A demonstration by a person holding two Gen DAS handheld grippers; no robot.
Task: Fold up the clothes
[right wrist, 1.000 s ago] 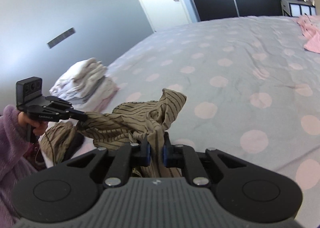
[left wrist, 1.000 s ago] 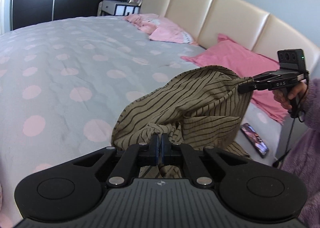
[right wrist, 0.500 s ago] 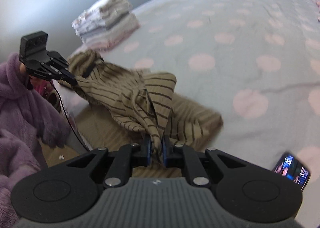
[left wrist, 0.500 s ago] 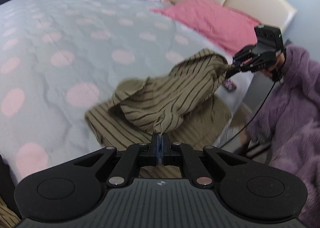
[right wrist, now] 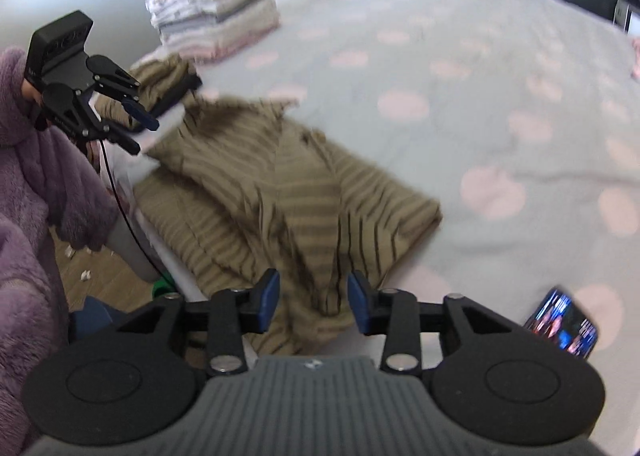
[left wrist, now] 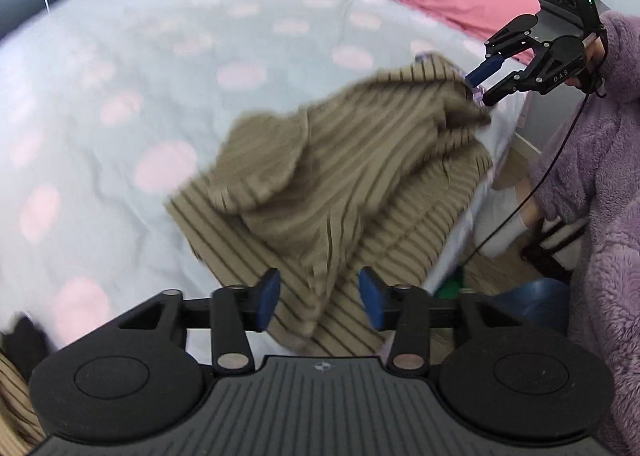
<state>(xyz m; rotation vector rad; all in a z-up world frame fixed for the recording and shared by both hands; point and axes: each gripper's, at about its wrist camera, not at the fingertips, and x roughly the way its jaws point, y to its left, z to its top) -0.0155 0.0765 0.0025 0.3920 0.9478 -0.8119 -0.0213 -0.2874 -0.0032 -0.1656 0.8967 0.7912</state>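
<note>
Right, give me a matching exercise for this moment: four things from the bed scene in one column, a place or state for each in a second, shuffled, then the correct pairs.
Things
1. striped garment
2. phone
3. folded stack of laundry
4. left gripper

Places or states
A. lies face up on the bedspread with its screen lit, near the right gripper
B. open, holding nothing
C. lies crumpled at the near edge of the bed
D. sits at the corner of the bed, beyond the garment

Pairs: 1-C, 2-A, 3-D, 4-B
</note>
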